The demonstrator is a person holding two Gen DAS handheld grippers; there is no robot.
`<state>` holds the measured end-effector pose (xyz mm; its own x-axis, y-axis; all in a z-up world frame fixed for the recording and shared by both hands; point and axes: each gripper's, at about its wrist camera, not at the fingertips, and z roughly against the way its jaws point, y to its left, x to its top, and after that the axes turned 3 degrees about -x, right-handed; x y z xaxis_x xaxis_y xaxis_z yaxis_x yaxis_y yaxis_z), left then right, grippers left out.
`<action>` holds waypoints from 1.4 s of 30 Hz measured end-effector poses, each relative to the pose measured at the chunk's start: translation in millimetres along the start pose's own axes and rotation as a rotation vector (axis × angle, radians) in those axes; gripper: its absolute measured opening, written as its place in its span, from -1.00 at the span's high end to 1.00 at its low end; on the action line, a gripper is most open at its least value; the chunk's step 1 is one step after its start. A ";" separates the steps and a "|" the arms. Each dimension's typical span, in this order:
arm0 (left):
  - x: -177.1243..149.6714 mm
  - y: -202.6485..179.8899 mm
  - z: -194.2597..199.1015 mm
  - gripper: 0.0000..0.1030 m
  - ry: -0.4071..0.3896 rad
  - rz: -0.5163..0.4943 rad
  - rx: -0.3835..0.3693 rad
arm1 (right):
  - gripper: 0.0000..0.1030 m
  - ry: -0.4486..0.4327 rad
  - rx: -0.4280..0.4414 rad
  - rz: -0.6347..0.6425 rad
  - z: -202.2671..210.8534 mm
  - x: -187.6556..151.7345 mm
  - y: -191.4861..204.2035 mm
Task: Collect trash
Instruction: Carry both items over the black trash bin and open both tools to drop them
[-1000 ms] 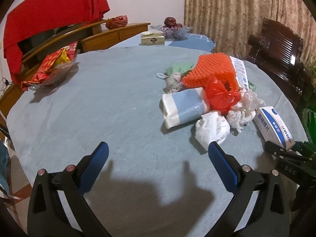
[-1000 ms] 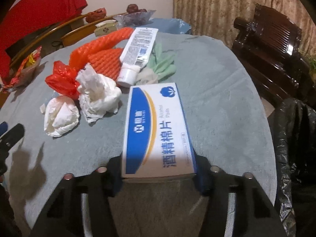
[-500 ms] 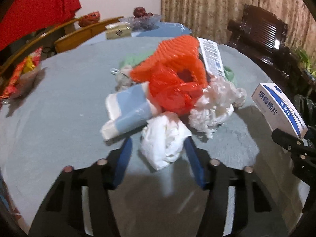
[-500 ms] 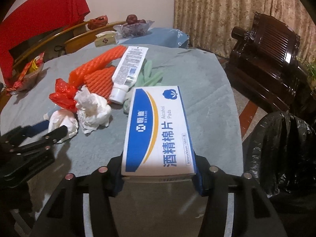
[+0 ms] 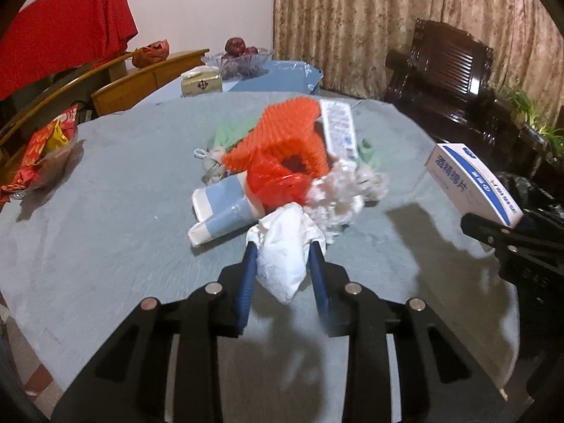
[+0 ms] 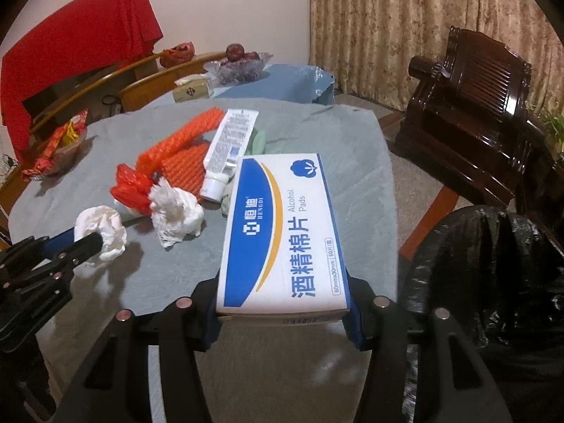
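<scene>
Two claws work: the left claw (image 5: 282, 257) is closing on a crumpled tissue (image 5: 283, 250) near the worktop (image 5: 105, 232) edge and should squeeze firmly before lifting, while the right claw (image 6: 282, 317) clamps the alcohol pads box (image 6: 282, 232) near the black trash bag (image 6: 493, 282).

The table (image 5: 105, 246) lies bare toward its left side, while a trash heap (image 5: 292, 162) crowds the middle.

Black trash bag (image 6: 493, 282) cut off at right edge; alcohol pad box (image 6: 282, 232) hides right gripper's pads and the table (image 6: 352, 134) beneath.
</scene>
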<state>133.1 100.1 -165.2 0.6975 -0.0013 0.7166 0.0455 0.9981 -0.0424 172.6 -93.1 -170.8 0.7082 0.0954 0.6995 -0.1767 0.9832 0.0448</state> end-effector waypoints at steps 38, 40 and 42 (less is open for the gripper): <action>41.2 -289.4 17.9 0.26 -0.056 -0.338 -0.508 | -0.07 -0.066 -0.394 -0.318 126.5 -66.6 -233.4; 39.8 -294.1 17.4 -0.09 -0.056 -0.336 -0.525 | -0.31 -0.067 -0.406 -0.325 127.1 -68.2 -237.7; 38.0 -291.2 19.2 -0.25 -0.062 -0.326 -0.536 | -0.39 -0.075 -0.421 -0.324 129.1 -69.7 -239.6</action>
<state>132.6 -189.4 -112.2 0.5453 -0.2811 0.7897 0.6121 0.7772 -0.1460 77.4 -355.3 -138.2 0.6272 -0.2192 0.7474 0.3427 0.9394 -0.0121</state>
